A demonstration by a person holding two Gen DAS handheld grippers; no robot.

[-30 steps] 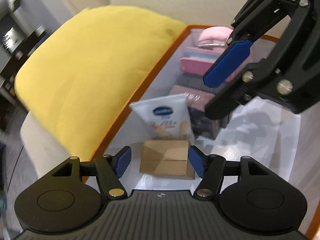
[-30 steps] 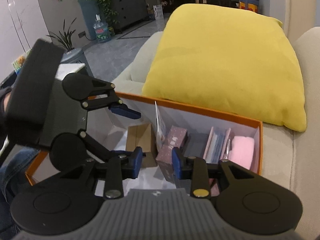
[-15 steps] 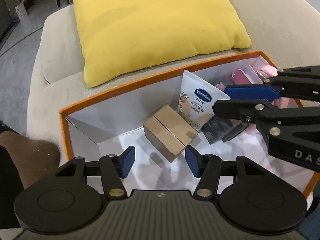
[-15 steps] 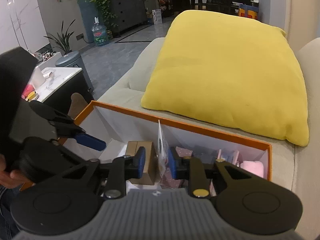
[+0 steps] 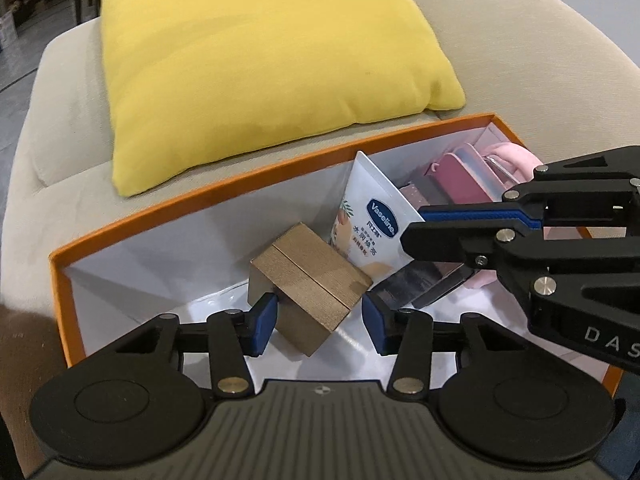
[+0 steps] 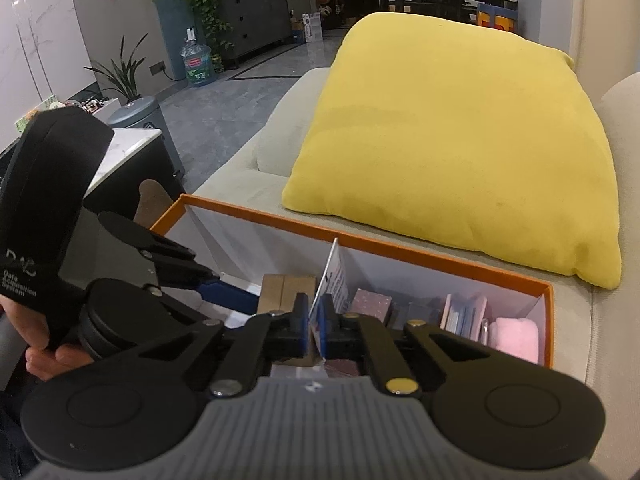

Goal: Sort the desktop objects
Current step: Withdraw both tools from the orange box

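An orange box (image 5: 208,204) with a white inside sits on the sofa. In it a brown cardboard box (image 5: 308,280) lies tilted beside a white Vaseline tube (image 5: 370,224). My left gripper (image 5: 319,326) is open, its pads on either side of the cardboard box's near corner. My right gripper (image 6: 315,328) is shut on the lower part of the Vaseline tube (image 6: 334,280), which stands upright; it also shows in the left wrist view (image 5: 416,228). Pink and maroon items (image 5: 464,176) fill the box's right end.
A large yellow cushion (image 5: 260,56) lies on the beige sofa (image 5: 60,136) just behind the box. In the right wrist view, small books (image 6: 464,312) and a pink cloth (image 6: 516,336) stand at the box's right end. A floor and furniture lie beyond.
My right gripper has closed on the Vaseline tube. My left gripper has moved closer, so the cardboard box now sits between its pads.
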